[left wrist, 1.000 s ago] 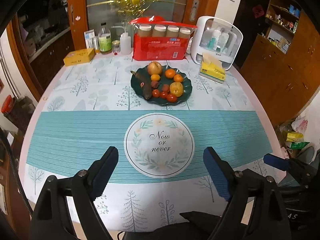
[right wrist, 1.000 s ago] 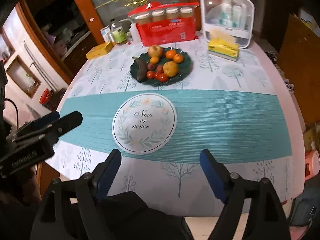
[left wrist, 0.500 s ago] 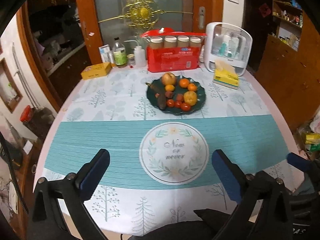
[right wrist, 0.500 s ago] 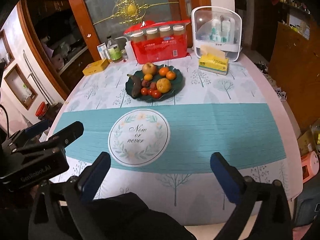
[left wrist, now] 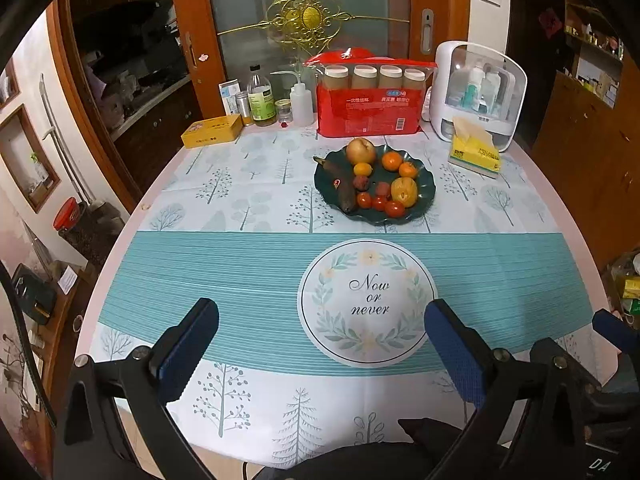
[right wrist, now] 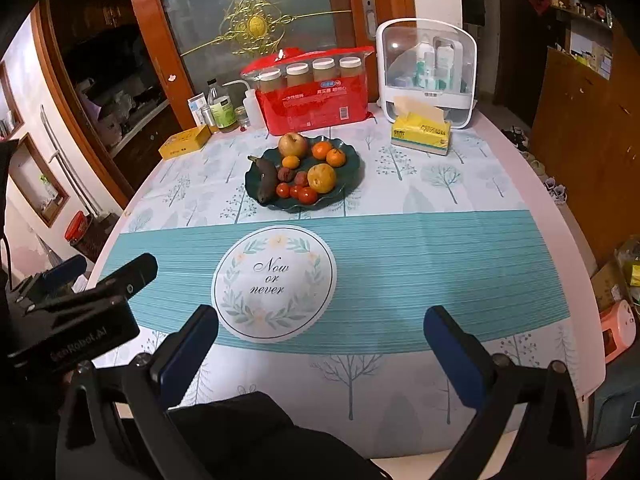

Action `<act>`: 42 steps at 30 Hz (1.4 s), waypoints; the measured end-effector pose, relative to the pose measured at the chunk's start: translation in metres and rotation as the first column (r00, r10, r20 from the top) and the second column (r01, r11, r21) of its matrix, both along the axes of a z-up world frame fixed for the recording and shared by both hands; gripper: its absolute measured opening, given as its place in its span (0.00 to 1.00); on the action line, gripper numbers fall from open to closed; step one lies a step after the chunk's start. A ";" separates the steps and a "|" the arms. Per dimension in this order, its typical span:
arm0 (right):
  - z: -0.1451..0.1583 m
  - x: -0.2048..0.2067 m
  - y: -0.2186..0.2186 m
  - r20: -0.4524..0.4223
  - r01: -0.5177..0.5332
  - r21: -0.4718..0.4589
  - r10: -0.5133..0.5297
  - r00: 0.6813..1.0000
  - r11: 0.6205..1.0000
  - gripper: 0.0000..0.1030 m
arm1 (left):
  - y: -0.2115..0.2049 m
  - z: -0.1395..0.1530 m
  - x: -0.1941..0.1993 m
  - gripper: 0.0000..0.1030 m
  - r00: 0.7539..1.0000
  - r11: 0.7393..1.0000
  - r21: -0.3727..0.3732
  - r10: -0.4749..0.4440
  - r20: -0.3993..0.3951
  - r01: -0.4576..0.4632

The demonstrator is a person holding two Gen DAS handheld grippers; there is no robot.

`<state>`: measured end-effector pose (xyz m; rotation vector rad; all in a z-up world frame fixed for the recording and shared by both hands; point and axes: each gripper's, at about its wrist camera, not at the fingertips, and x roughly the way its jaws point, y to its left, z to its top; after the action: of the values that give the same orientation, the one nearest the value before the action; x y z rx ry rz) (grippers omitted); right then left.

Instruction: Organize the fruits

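A dark green scalloped plate [left wrist: 425,197] [right wrist: 350,176] stands past the table's middle, piled with fruit: an apple [left wrist: 361,151], a dark overripe banana [left wrist: 340,190], small oranges [left wrist: 391,161], a yellow fruit [left wrist: 404,191] and red cherry tomatoes [left wrist: 380,203]. My left gripper [left wrist: 322,342] hangs open over the near edge of the table, nothing between its blue pads. My right gripper [right wrist: 320,342] is likewise open and empty, well short of the plate. The left gripper's body [right wrist: 80,312] shows at the left of the right wrist view.
Along the table's far edge stand a red pack of paper cups [left wrist: 370,100], a white storage box [left wrist: 478,94], a yellow tissue pack [left wrist: 474,152], a yellow box [left wrist: 212,131] and small bottles [left wrist: 262,100]. A round "Now or never" print [left wrist: 368,300] marks the cloth.
Both grippers' jaws opened wider. Both cameras tilted upward, so the table and plate slid lower in view and more of the door behind shows.
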<state>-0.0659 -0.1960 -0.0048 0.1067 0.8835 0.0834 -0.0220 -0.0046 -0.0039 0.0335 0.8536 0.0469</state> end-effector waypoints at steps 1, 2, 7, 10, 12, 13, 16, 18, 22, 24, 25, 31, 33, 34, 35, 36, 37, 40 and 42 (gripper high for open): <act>-0.001 0.001 0.001 -0.006 0.001 0.001 -0.001 1.000 1.000 1.00 | -0.001 0.000 0.000 0.99 1.000 1.000 0.000 -0.002 -0.001 0.002; -0.003 0.002 0.001 -0.012 0.003 0.001 -0.003 1.000 1.000 1.00 | -0.001 0.000 0.000 0.99 1.000 1.000 0.000 -0.003 -0.001 0.003; -0.006 0.002 0.002 -0.025 0.012 -0.001 -0.012 1.000 1.000 1.00 | 0.000 -0.001 0.001 0.99 1.000 1.000 -0.003 -0.006 0.003 0.006; -0.008 0.004 0.003 -0.037 0.014 -0.001 -0.014 0.999 1.000 1.00 | 0.001 -0.001 0.002 0.99 1.000 1.000 -0.004 -0.008 0.005 0.009; -0.010 0.005 0.003 -0.041 0.017 -0.001 -0.017 0.999 1.000 1.00 | 0.000 -0.001 0.001 0.99 1.000 1.000 -0.003 -0.006 0.004 0.006; -0.010 0.006 0.004 -0.042 0.019 -0.001 -0.019 0.999 1.000 1.00 | 0.000 -0.001 0.001 0.99 1.000 1.000 -0.003 -0.006 0.003 0.006; -0.010 0.008 0.004 -0.044 0.022 -0.002 -0.022 0.999 1.000 1.00 | 0.000 -0.001 0.001 0.99 1.000 1.000 -0.003 -0.006 0.006 0.006; -0.010 0.008 0.004 -0.045 0.020 -0.003 -0.020 0.999 1.000 1.00 | 0.000 -0.001 0.002 0.99 1.000 1.000 -0.003 -0.005 0.005 0.005; -0.011 0.011 0.005 -0.056 0.014 -0.004 -0.014 0.998 1.000 1.00 | 0.000 -0.002 0.003 0.99 1.000 1.000 -0.004 -0.005 -0.002 0.005; -0.012 0.013 0.005 -0.063 0.014 -0.003 -0.014 0.998 1.000 1.00 | -0.001 -0.003 0.005 0.99 1.000 1.000 -0.004 -0.008 -0.008 0.008; -0.013 0.013 0.005 -0.066 0.014 -0.002 -0.014 0.998 1.000 1.00 | -0.001 -0.003 0.007 0.99 1.000 1.000 -0.003 -0.009 -0.011 0.009; -0.015 0.015 0.004 -0.076 0.015 0.003 -0.015 0.997 1.000 1.00 | -0.003 -0.007 0.013 0.99 1.000 1.000 -0.001 -0.011 -0.027 0.011; -0.015 0.016 0.004 -0.076 0.015 0.003 -0.015 0.997 1.000 1.00 | -0.003 -0.007 0.012 0.99 0.999 1.000 -0.001 -0.012 -0.030 0.012; -0.015 0.016 0.004 -0.078 0.016 0.004 -0.015 0.997 1.000 1.00 | -0.004 -0.007 0.012 0.99 0.999 1.000 -0.001 -0.012 -0.031 0.012; -0.015 0.016 0.004 -0.076 0.015 0.003 -0.015 0.997 1.000 1.00 | -0.004 -0.008 0.013 0.99 0.999 1.000 0.000 -0.012 -0.031 0.012; -0.015 0.016 0.004 -0.077 0.015 0.003 -0.015 0.997 1.000 1.00 | -0.004 -0.007 0.012 0.99 0.999 1.000 -0.001 -0.012 -0.031 0.012; -0.015 0.016 0.004 -0.078 0.016 0.003 -0.016 0.997 1.000 1.00 | -0.004 -0.008 0.013 0.99 0.999 1.000 -0.001 -0.012 -0.032 0.012; -0.017 0.016 0.004 -0.079 0.017 0.003 -0.017 0.997 1.000 1.00 | -0.005 -0.008 0.013 0.99 0.999 1.000 -0.002 -0.012 -0.032 0.012; -0.017 0.016 0.004 -0.080 0.017 0.003 -0.016 0.997 1.000 1.00 | -0.005 -0.008 0.013 0.99 0.999 1.000 -0.002 -0.012 -0.032 0.012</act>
<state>-0.0502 -0.1921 -0.0222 0.1215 0.9618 0.0657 -0.0089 -0.0092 -0.0122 0.0382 0.8856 0.0345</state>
